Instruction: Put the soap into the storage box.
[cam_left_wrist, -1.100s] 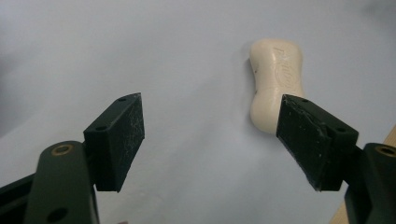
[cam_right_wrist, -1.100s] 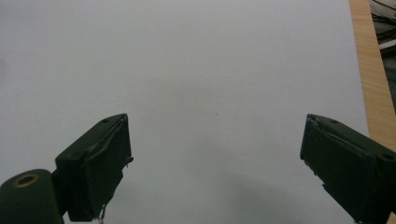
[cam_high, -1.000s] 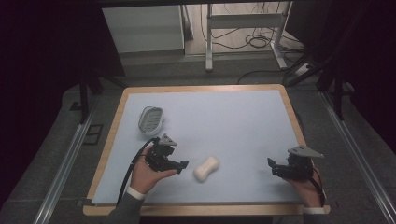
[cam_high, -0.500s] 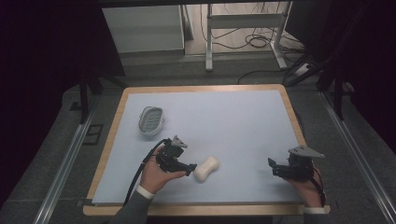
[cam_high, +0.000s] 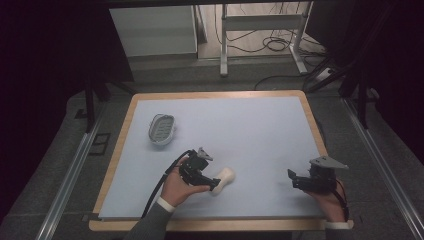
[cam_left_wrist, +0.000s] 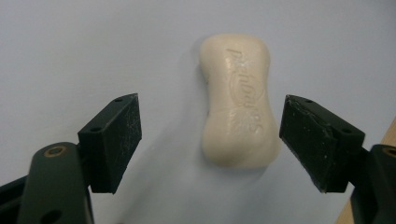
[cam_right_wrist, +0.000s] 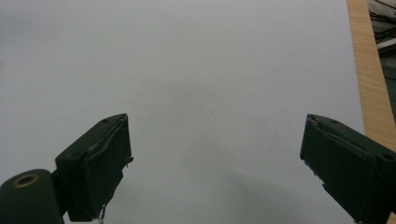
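Both jaws of the left hand-held gripper spread wide around the soap bar, not touching.

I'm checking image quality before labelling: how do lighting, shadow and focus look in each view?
High view: dark surroundings, the table evenly lit, everything small but sharp. Left gripper view: the soap bar is crisp enough to show its embossed lettering, with a soft shadow beside it; the left claw is slightly soft. Right gripper view: dim, flat grey mat with faint shading, the right claw in fair focus.
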